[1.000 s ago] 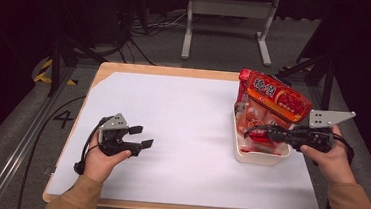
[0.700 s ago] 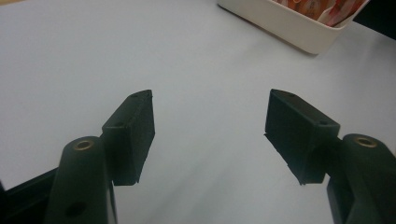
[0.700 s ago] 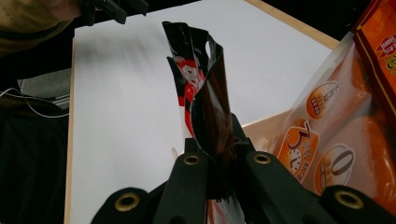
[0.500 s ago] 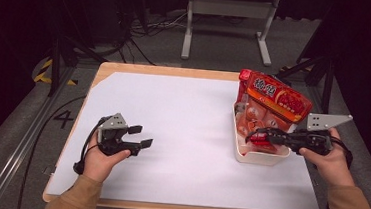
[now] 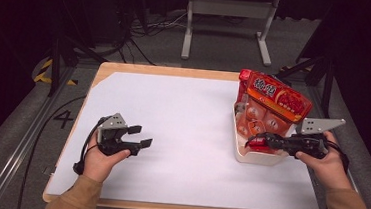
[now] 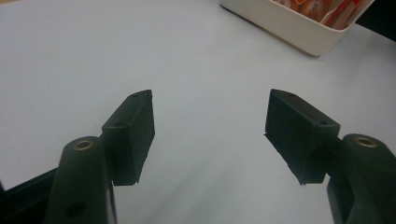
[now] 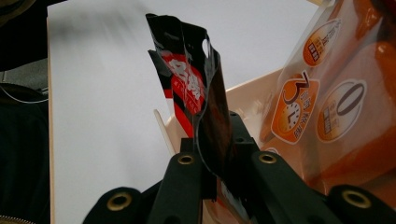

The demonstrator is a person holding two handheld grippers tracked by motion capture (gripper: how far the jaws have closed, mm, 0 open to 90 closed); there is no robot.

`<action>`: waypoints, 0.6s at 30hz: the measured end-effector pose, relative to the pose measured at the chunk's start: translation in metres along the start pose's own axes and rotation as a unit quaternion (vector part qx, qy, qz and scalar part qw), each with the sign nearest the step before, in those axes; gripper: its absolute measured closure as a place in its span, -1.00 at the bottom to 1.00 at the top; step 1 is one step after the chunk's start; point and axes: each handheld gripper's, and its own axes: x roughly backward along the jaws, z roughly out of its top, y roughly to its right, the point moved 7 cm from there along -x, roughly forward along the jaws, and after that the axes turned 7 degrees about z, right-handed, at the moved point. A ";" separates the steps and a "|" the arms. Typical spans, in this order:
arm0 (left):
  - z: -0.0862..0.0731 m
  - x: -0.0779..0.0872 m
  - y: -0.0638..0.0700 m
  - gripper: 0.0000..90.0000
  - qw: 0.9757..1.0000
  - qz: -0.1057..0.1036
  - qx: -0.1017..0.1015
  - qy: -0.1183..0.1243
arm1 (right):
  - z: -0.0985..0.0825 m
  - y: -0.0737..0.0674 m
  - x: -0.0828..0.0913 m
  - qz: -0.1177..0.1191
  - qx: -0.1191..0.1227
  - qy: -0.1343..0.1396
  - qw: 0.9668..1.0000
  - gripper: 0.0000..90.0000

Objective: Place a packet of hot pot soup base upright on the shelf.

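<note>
White paper covers the table (image 5: 182, 114); my right gripper (image 5: 260, 139) pinches a red-and-black sachet (image 7: 196, 88) over the tray (image 5: 257, 158), jaws just easing, while my left gripper (image 5: 138, 136) waits wide.

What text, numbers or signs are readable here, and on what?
"4": painted on the floor left of the table.
"3" with a clock sign, and "0": on round badges on the orange packet.
White characters on the big red bag: too blurred to read.
White print on the small red-black sachet: unreadable.

A "4" on the floor (image 5: 64, 119); "0" on the orange packet (image 7: 348, 105).
</note>
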 end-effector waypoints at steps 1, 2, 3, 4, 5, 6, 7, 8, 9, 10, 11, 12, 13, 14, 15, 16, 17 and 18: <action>0.000 0.000 0.000 -0.24 1.000 0.000 0.000 0.001 | -0.001 0.000 0.000 0.000 -0.001 0.000 1.000 0.92; 0.000 0.000 0.000 -0.24 1.000 0.001 0.000 0.001 | -0.001 0.000 0.000 -0.001 -0.002 -0.001 1.000 0.91; 0.000 0.000 -0.001 -0.24 1.000 0.001 0.000 0.001 | -0.004 0.002 0.000 -0.007 -0.006 -0.010 1.000 0.89; 0.000 0.000 -0.001 -0.24 1.000 0.000 0.001 0.002 | -0.005 0.002 0.000 -0.009 -0.007 -0.013 1.000 0.88; 0.000 0.000 -0.001 -0.24 1.000 0.000 0.001 0.002 | -0.005 0.002 -0.001 -0.012 -0.009 -0.017 1.000 0.86; 0.000 -0.001 -0.001 -0.24 1.000 -0.001 0.002 0.002 | -0.006 0.002 0.000 -0.015 -0.011 -0.018 1.000 0.85; 0.000 -0.001 -0.001 -0.24 1.000 -0.001 0.002 0.002 | -0.006 0.002 0.000 -0.015 -0.011 -0.018 1.000 0.85; 0.000 -0.001 0.000 -0.24 1.000 -0.001 0.004 0.001 | -0.007 0.003 0.001 -0.020 -0.014 -0.020 0.999 0.81; 0.000 -0.002 0.000 -0.24 1.000 -0.003 0.003 0.000 | -0.008 0.003 0.001 -0.023 -0.015 -0.021 0.999 0.78; -0.001 -0.002 0.000 -0.24 1.000 -0.003 0.002 -0.001 | -0.008 0.003 0.002 -0.026 -0.017 -0.021 0.999 0.76; -0.001 -0.002 0.000 -0.24 1.000 -0.004 0.005 -0.001 | -0.008 0.003 0.003 -0.028 -0.018 -0.020 0.999 0.71; -0.001 -0.002 0.000 -0.24 1.000 -0.002 0.002 -0.001 | -0.008 0.003 0.003 -0.030 -0.021 -0.017 0.999 0.65; -0.001 -0.002 0.000 -0.24 1.000 -0.003 0.002 -0.001 | -0.008 0.003 0.004 -0.032 -0.022 -0.015 0.999 0.59; -0.001 -0.002 0.000 -0.24 1.000 -0.003 0.003 -0.001 | -0.008 0.003 0.004 -0.032 -0.023 -0.011 0.999 0.53; -0.001 -0.002 0.000 -0.24 1.000 -0.004 0.003 -0.001 | -0.007 0.003 0.005 -0.033 -0.025 -0.006 0.999 0.47; -0.001 -0.002 0.000 -0.24 1.000 -0.006 0.006 -0.001 | -0.006 0.003 0.006 -0.035 -0.026 -0.001 0.999 0.42; -0.001 -0.002 -0.001 -0.25 1.000 -0.003 0.004 0.000 | -0.005 0.003 0.007 -0.037 -0.026 0.002 0.999 0.37; -0.001 -0.002 -0.001 -0.25 1.000 -0.003 0.004 0.000 | -0.004 0.002 0.008 -0.038 -0.025 0.007 0.999 0.31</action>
